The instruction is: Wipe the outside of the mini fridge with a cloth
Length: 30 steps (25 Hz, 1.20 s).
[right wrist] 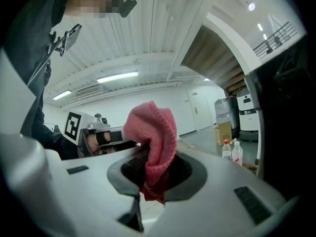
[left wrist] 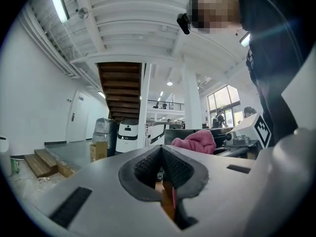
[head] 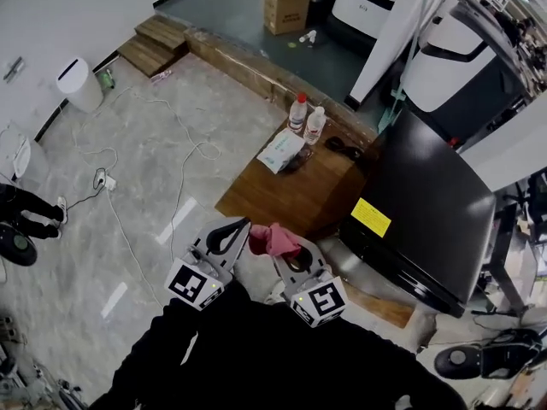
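The black mini fridge (head: 427, 203) stands at the right in the head view, a yellow label (head: 370, 217) on its near side. My right gripper (head: 278, 244) is shut on a pink cloth (head: 275, 238), held up in front of me, left of the fridge and clear of it. In the right gripper view the cloth (right wrist: 153, 142) bunches up out of the closed jaws, and the fridge (right wrist: 286, 117) fills the right edge. My left gripper (head: 237, 230) is beside it, shut with nothing in it. The cloth (left wrist: 195, 141) shows beyond the left gripper (left wrist: 162, 166).
A low wooden table (head: 295, 186) left of the fridge carries two plastic bottles (head: 306, 118), a pack of wipes (head: 281, 150) and a dark object. Cables (head: 128, 186) trail over the grey floor. A cardboard box (head: 286, 8) and white machines (head: 466, 54) stand farther back.
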{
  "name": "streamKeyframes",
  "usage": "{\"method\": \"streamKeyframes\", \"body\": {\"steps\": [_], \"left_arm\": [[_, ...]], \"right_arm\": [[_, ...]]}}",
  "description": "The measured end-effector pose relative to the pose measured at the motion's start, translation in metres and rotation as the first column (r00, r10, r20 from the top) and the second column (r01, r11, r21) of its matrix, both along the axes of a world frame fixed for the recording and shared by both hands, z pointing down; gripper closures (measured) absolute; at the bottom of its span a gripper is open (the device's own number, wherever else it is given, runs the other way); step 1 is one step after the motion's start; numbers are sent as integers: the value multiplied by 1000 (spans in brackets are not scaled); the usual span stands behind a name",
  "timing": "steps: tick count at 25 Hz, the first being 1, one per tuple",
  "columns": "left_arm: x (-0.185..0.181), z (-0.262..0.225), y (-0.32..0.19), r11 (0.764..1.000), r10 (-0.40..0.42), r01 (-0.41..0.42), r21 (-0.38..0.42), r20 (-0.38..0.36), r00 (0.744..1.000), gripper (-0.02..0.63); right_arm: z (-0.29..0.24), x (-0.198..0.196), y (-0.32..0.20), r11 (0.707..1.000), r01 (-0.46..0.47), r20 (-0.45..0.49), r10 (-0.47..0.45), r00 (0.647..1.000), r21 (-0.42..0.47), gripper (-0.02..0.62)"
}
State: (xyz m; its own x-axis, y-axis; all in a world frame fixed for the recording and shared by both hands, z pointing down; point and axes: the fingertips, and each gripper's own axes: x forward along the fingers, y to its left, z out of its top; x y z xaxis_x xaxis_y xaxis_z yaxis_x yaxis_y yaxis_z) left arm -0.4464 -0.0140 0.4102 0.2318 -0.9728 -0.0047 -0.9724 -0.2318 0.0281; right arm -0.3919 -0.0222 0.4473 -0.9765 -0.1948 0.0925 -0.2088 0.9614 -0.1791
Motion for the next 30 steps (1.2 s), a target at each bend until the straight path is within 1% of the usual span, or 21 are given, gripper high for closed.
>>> {"method": "streamKeyframes", "body": {"steps": [2,4,7,9,10,11,13,15,16,17,19,20,21,23,26,28,30], "left_arm": [[-18,6,-25,999,37,-37,6,-5,999,600],[-36,13,-51,995,102,-102,15,-7,995,600],[-63,13,-88,975,221,-221,28,3,975,600],[-88,4,-108,958,286,-286,28,8,958,600],[-102,-1,-117,946,323,-323,24,10,946,600],[-115,-5,-127,930,366,-366,22,11,931,600],[-131,-11,-149,893,450,-450,19,6,893,600],[-138,-14,-179,863,505,-505,19,-3,863,600],[-139,-16,-195,850,527,-527,20,-3,850,600],[-139,-18,-210,835,550,-550,23,-1,835,600],[-136,-23,-232,799,600,-600,36,4,800,600],[-132,-26,-241,781,624,-624,44,7,782,600],[-129,-28,-248,763,644,-644,52,10,765,600],[-119,-33,-263,733,678,-677,66,16,735,600],[-101,-40,-287,689,721,-720,84,12,692,600],[-89,-43,-301,660,748,-746,90,12,664,600],[-78,-46,-314,636,768,-766,90,21,640,600]], "right_arm": [[8,-17,-14,1000,-23,4,23,1000,-6,526],[15,-34,-33,997,-79,5,79,997,-5,526],[16,-62,-63,979,-201,3,201,979,-15,526],[11,-89,-83,962,-270,-2,270,963,-32,526],[7,-104,-93,949,-310,-4,311,951,-47,526],[3,-118,-103,931,-360,-5,360,933,-69,526],[-2,-131,-128,873,-469,6,474,880,-134,526],[-7,-130,-163,799,-559,46,581,812,-222,526],[-11,-126,-183,757,-596,73,633,771,-269,526],[-15,-122,-202,711,-627,102,683,723,-318,526],[-22,-109,-233,615,-671,161,775,611,-415,526],[-26,-101,-244,571,-687,188,812,552,-450,526],[-30,-92,-253,533,-701,211,841,498,-473,526],[-39,-75,-270,474,-724,253,880,401,-501,526],[-46,-48,-294,398,-743,300,914,272,-538,526],[-48,-31,-307,351,-747,319,927,195,-564,526],[-48,-16,-316,309,-745,331,935,126,-591,526]]}}
